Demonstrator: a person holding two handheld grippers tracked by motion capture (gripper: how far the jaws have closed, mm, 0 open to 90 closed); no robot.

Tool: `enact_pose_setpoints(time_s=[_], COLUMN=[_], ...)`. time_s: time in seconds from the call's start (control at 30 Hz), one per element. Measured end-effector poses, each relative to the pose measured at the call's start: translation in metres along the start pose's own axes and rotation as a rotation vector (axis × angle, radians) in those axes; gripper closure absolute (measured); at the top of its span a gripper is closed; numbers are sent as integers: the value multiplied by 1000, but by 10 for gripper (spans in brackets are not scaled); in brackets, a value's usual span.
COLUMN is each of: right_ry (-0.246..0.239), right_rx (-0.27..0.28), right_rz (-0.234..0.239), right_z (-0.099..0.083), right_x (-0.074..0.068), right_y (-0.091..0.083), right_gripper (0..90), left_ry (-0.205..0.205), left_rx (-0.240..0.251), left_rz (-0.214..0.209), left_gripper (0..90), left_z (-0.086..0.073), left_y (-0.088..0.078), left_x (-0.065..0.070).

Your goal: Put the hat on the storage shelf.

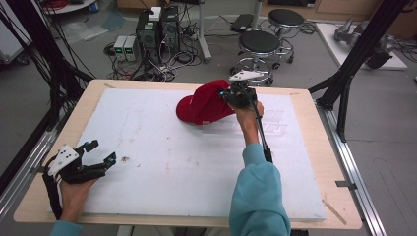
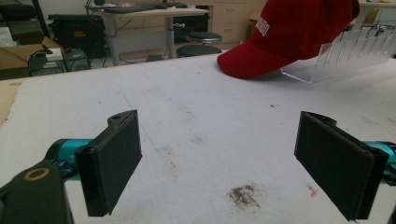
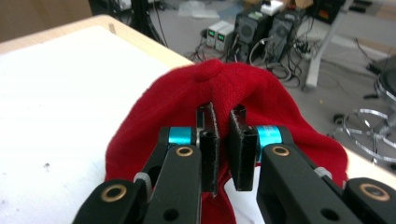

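— Where is the cap sitting?
— I'm seeing the red baseball cap (image 1: 204, 102) leaning on a clear acrylic rack (image 2: 348, 53); my right hand-held gripper (image 3: 223, 140) is pinching its back, seemingly fabric.
— And left?
— The left hand-held gripper (image 2: 215, 163) is resting spread wide, low over the worktop (image 1: 162, 157).

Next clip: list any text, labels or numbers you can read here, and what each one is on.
White lettering on the front of the red cap, seen in the left gripper view: too blurred and cut off to read.
Orange sticker on a black case in the background: too small to read.
Nothing else legible.
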State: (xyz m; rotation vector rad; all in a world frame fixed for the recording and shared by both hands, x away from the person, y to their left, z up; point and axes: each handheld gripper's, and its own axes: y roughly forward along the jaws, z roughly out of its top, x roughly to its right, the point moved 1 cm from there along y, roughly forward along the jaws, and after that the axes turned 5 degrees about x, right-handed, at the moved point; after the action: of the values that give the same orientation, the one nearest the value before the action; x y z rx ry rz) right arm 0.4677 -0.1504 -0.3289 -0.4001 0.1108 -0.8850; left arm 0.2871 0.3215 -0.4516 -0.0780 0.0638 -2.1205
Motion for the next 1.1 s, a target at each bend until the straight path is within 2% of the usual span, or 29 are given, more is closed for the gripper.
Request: enact_pose_setpoints(time_s=[0.2,0.4,0.57,0.73,0.8,0.9,0.93,1.03,1.1], right_ry=[-28,-20,-29,-15,-4,-2,-6,-14,-32], right_rx=[49,111,135,155,176,189,194,190,187], right_rz=[33,88,117,161,201,222,249,266,283], right_z=[16,25,31,34,35,37,38,40,42], right_x=[-9,-15,-18,-20,-20,-22,-24,-28,-32], right_y=[-3,-12,-18,-25,-30,-33,-37,-41,-45], right_gripper=[840,841,841,841,841,841,841,841,841], left_ry=[-4,-2,-16,-29,-34,-39,-41,-40,-54], left_rx=[1,1,-1,-1,-2,-8,-14,-29,-29], left_rz=[1,-5,-2,-2,-3,-9,-13,-12,-14], left_gripper=[150,149,149,146,145,145,145,145,145], left_z=[0,0,0,0,1,1,1,2,3], left_y=[0,0,0,0,0,0,0,-2,-3], left_x=[0,0,-2,-3,-3,-4,-4,-7,-8])
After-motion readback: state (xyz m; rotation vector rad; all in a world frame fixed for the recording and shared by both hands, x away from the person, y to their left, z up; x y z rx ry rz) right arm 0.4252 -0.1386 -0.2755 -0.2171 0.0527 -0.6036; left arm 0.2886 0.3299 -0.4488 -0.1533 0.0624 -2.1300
